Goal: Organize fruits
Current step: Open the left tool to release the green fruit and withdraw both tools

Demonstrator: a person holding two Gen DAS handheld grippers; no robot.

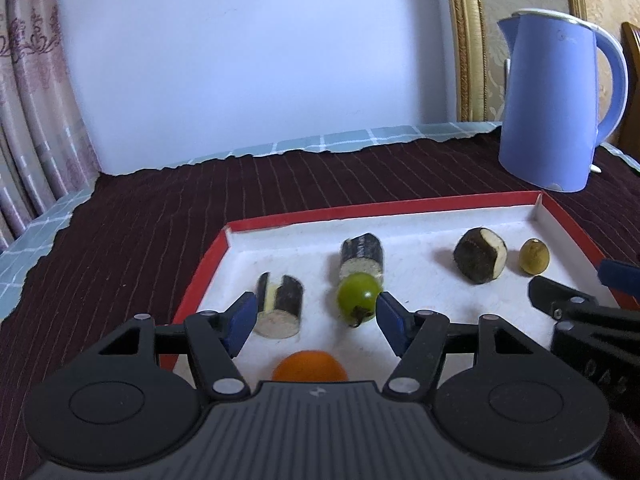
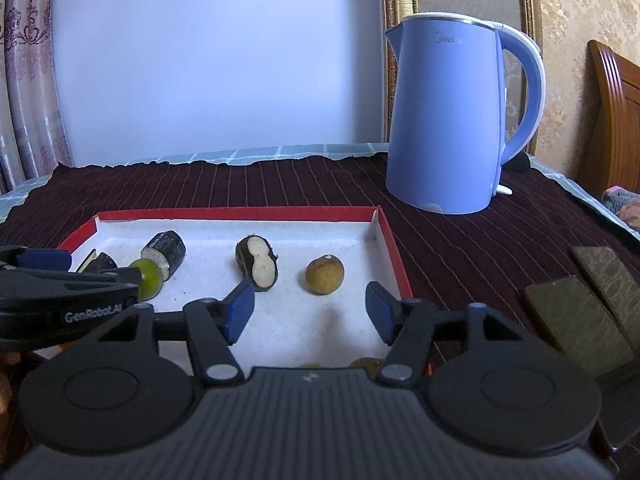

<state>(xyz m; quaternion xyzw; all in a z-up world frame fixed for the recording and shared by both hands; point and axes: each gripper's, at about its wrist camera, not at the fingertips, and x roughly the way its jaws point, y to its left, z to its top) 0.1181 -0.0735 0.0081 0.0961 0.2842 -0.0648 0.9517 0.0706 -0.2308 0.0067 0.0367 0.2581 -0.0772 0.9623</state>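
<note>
Fruits lie in the red-rimmed tray: the left gripper stands half-open around a green grape without pinching it; the right gripper gapes empty near a longan.

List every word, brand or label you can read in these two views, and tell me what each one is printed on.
"GenRobot.AI": white lettering on the black body of the left gripper, seen from the right wrist view.
"Midea": faint grey brand mark near the top of the tall blue plastic kettle; only partly legible there, and blurred in the left wrist view.
"DAS": embossed letters on the black side of the right gripper, cut off at the frame edge, so incomplete.
Nothing else carries readable text.
</note>
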